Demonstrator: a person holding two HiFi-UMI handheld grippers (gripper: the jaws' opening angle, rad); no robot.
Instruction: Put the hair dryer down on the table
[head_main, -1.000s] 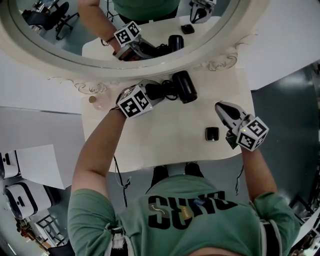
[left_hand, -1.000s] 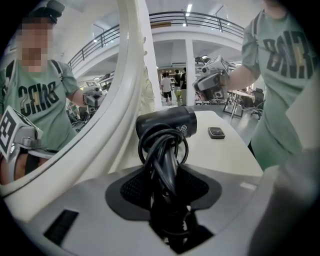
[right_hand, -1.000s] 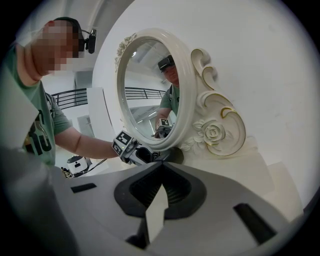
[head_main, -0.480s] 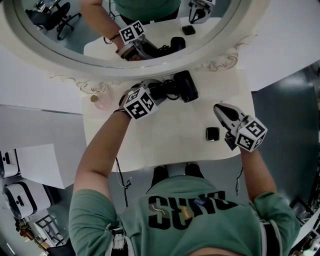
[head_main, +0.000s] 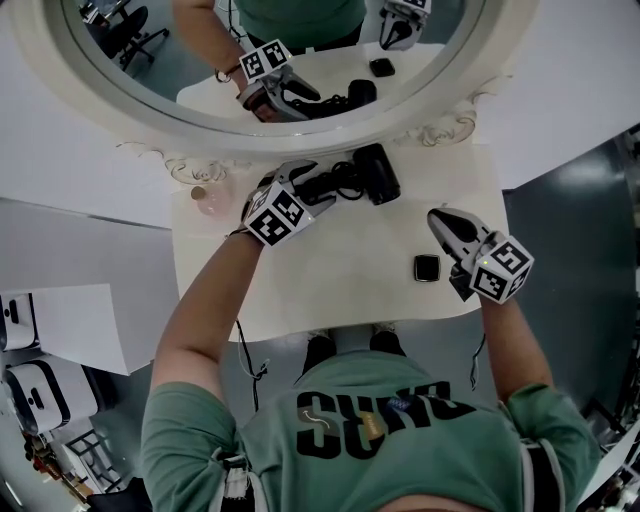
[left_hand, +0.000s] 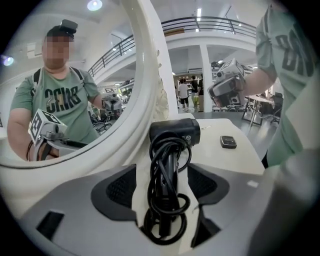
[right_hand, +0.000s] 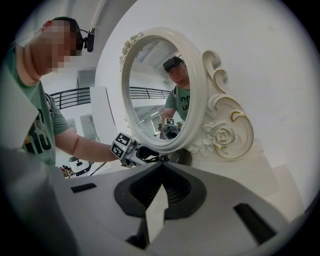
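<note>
The black hair dryer (head_main: 368, 172) lies on the cream table (head_main: 330, 275) close under the mirror, its cord wound round the handle (left_hand: 167, 190). My left gripper (head_main: 310, 186) reaches in from the left with its jaws on either side of that handle. They are opening, and both pads (left_hand: 121, 188) stand off the handle with a gap on each side. My right gripper (head_main: 437, 216) hovers over the table's right edge, shut with nothing in it. In the right gripper view its jaws (right_hand: 161, 166) meet at the tips, and the hair dryer (right_hand: 183, 157) shows beyond them.
A large oval mirror in an ornate white frame (head_main: 250, 130) stands along the table's far edge. A small black square device (head_main: 426, 268) lies on the table near my right gripper. A small pink item (head_main: 210, 203) sits at the far left corner.
The left gripper's jaws have spread apart and let go of the hair dryer's handle. The dryer rests on the table. The right gripper has hardly moved.
</note>
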